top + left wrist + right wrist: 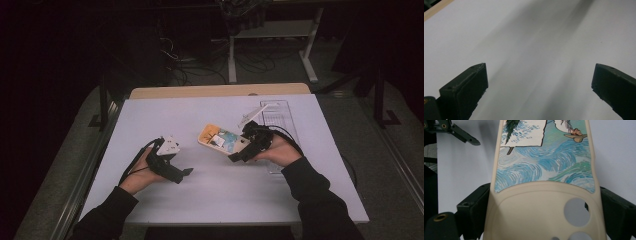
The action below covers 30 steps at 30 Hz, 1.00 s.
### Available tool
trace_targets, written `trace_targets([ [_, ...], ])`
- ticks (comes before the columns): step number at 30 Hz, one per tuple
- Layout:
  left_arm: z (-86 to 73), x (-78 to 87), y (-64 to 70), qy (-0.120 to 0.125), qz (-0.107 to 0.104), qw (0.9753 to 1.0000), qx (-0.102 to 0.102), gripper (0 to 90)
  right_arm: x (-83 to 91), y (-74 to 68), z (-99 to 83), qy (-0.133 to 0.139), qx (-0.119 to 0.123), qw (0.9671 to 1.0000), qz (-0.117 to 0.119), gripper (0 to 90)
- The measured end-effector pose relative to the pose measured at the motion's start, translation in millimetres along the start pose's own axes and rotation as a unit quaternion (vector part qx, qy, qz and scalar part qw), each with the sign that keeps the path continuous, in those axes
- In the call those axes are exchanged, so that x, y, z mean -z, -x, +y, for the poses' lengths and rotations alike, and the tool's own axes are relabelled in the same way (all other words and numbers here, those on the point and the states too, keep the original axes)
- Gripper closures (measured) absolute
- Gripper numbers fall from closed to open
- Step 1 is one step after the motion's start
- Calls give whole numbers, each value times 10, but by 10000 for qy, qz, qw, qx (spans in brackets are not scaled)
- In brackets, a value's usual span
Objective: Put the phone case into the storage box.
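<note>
A cream phone case (220,139) with a blue swirl picture lies tilted near the table's middle, and my right gripper (239,151) is shut on its camera-hole end. In the right gripper view the case (544,202) sits between the two black jaws, which press on its two sides. My left gripper (184,173) is over the white table at the left, open, with nothing between its jaws. The left gripper view has its fingers (466,90) wide apart above the bare white surface. The left gripper's jaws (461,133) also appear at the top left of the right gripper view.
A clear plastic tray (278,120) lies on the white table (220,195) behind the right hand. A wooden board edge (220,91) runs along the table's far side. Beyond it are desk legs and cables on a dark floor.
</note>
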State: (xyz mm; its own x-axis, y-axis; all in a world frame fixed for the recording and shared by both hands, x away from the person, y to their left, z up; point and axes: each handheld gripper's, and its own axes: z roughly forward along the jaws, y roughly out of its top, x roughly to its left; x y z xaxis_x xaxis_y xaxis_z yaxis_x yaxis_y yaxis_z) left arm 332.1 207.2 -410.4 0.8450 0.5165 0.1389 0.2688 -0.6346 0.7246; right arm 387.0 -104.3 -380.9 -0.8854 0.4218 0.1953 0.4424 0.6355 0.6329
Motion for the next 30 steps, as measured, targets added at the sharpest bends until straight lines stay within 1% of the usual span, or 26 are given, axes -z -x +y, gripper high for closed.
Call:
trace_targets([
  [2,4,2,0,1,41,10000,-44,0,-10,14,-3,-9,91,10000,-24,97],
  [9,5,0,26,-61,171,9995,-254,0,1,-1,3,10,-44,10000,12,97],
  [10,7,2,32,-76,186,9993,-309,0,5,-7,5,33,-87,9999,65,97],
  [12,15,1,38,-78,222,9990,-371,0,6,12,-1,43,33,10000,-5,97],
  [13,22,1,43,-67,236,9990,-382,0,9,7,-3,24,-13,10000,-9,97],
  [14,25,1,51,-45,250,9990,-371,0,12,6,-4,24,6,10000,0,97],
  [17,30,2,62,-56,301,9984,-479,0,29,6,5,69,-33,10000,31,97],
  [19,30,3,72,-77,305,9983,-483,0,27,19,9,71,-10,10000,-6,98],
  [22,33,-9,83,-53,302,9982,-512,0,26,0,21,135,-105,9998,67,97],
  [23,34,-10,84,-56,300,9981,-537,0,26,-3,25,133,-97,9998,108,98],
  [25,36,-11,94,-71,318,9979,-558,0,24,-6,27,109,-114,9998,109,97],
  [26,38,-10,96,-61,324,9979,-561,0,18,11,24,100,-12,9999,51,97],
  [27,39,-10,100,-30,336,9979,-550,0,14,18,23,110,16,9999,43,98],
  [30,44,-1,99,-9,353,9978,-559,0,17,20,22,147,13,9999,48,98],
])
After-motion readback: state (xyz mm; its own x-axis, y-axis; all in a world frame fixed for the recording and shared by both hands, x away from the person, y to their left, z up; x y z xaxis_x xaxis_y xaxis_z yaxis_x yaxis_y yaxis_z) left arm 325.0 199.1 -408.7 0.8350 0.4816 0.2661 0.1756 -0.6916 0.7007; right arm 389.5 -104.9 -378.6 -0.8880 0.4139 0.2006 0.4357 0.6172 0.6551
